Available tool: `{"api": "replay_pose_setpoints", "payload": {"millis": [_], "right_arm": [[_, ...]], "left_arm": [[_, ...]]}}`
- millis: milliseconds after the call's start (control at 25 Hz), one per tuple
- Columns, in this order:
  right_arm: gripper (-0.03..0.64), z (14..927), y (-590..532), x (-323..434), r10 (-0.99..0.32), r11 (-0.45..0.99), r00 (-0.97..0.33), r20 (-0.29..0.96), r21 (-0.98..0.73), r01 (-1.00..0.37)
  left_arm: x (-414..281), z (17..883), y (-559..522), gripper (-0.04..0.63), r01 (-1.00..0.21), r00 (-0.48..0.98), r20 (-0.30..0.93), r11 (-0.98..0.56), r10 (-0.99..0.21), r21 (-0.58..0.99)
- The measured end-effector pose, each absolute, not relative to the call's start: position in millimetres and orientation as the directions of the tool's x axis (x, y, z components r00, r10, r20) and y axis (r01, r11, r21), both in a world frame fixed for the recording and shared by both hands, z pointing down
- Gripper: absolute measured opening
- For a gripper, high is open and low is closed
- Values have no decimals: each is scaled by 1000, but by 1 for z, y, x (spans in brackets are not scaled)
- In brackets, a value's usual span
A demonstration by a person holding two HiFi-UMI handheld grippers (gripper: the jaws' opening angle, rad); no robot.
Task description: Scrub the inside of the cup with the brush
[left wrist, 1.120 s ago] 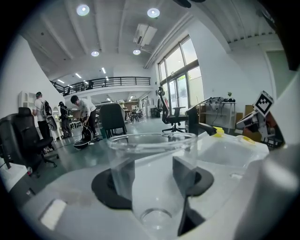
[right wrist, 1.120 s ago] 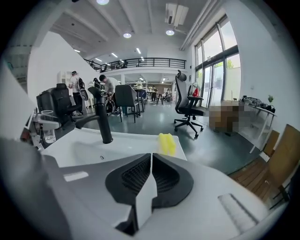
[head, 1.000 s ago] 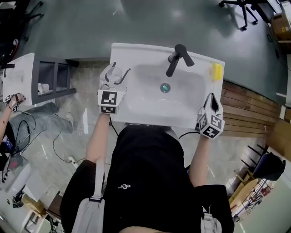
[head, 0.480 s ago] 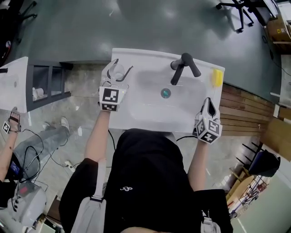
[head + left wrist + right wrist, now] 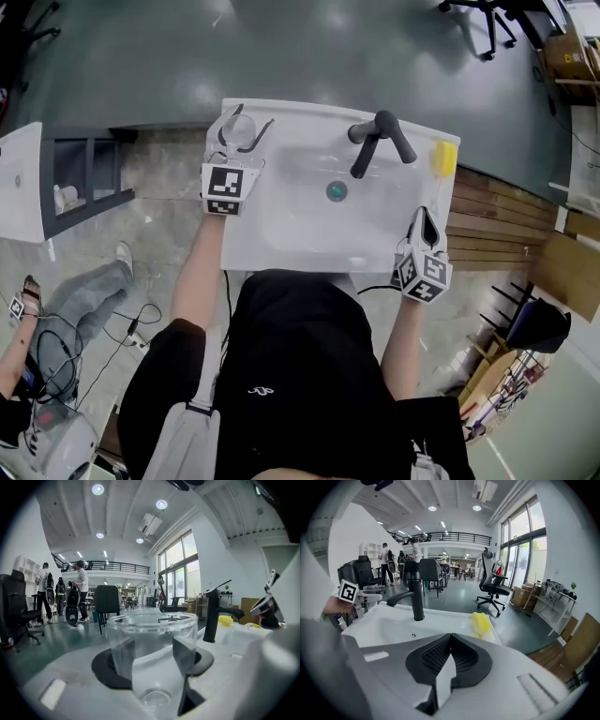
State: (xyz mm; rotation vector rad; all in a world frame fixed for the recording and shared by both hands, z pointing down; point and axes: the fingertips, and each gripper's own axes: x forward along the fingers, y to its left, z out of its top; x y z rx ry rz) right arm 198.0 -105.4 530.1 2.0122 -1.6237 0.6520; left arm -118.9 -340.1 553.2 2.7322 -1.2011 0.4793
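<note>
A clear glass cup stands upright between the fingers of my left gripper over the back left rim of the white sink. In the left gripper view the cup fills the gap, and the left gripper is shut on its sides. The yellow brush lies on the sink's back right corner and also shows in the right gripper view as the yellow brush. My right gripper hovers at the front right rim. Seen in its own view, the right gripper is shut and empty.
A black faucet stands at the back of the basin, with the drain below it. A second white cabinet is at the left, wooden planks at the right. Another person's leg and cables lie on the floor.
My left gripper has carried the cup along the sink's left rim toward the back. The right gripper has shifted slightly along the front right rim, still shut.
</note>
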Motion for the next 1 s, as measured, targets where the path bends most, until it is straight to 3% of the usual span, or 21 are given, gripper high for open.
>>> {"api": "replay_pose_setpoints", "payload": {"millis": [400, 760, 1000], "right_arm": [[-5, 534, -95, 198, -741, -202, 203, 640, 76, -977], [-5, 533, -106, 189, -752, -170, 176, 635, 71, -983], [-5, 528, -112, 183, -764, -149, 155, 626, 62, -987]], "left_arm": [[-100, 551, -355, 273, -702, 676, 271, -711, -685, -44], [-101, 552, -349, 276, -691, 673, 292, -718, -680, -78], [-113, 560, -344, 325, -712, 641, 326, -697, -694, -82]]}}
